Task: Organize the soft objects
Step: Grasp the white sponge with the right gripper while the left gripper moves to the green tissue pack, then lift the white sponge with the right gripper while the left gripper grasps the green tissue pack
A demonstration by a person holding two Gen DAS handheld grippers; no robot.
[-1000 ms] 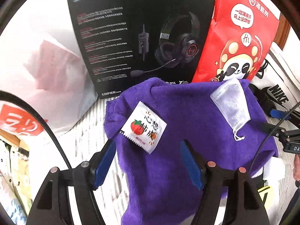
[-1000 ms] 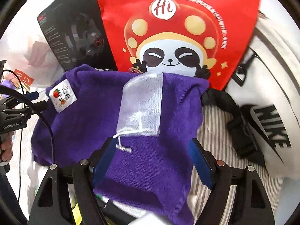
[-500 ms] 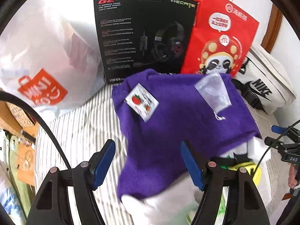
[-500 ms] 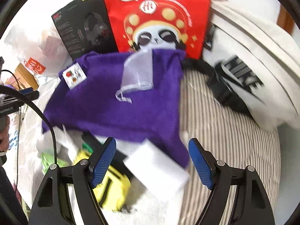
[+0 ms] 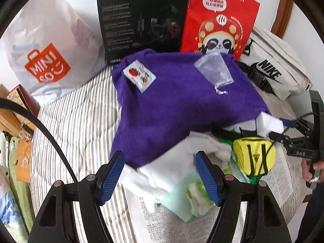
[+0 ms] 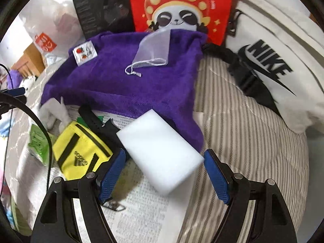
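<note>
A purple towel (image 5: 178,105) (image 6: 121,81) lies spread on the striped bed, with a small printed packet (image 5: 139,75) (image 6: 84,53) and a sheer mesh drawstring pouch (image 5: 214,68) (image 6: 154,49) on top of it. In front of the towel lie a white sponge block (image 6: 160,151) (image 5: 268,124), a yellow zip pouch (image 6: 81,151) (image 5: 254,156), a white cloth (image 5: 172,168) and a green wet-wipe pack (image 5: 194,194). My left gripper (image 5: 160,177) stands open above the white cloth. My right gripper (image 6: 164,175) stands open with the sponge's near corner between its fingers, which do not touch it.
Against the wall behind stand a white shopping bag (image 5: 48,60), a black headset box (image 5: 141,20) and a red panda bag (image 5: 218,22). A white bag with a black logo (image 6: 269,60) lies at the right. Printed paper (image 6: 141,206) lies under the clutter.
Both grippers have drawn back from the purple towel toward the near side. The sponge, yellow pouch, white cloth and wipe pack have come into view. Both stay open.
</note>
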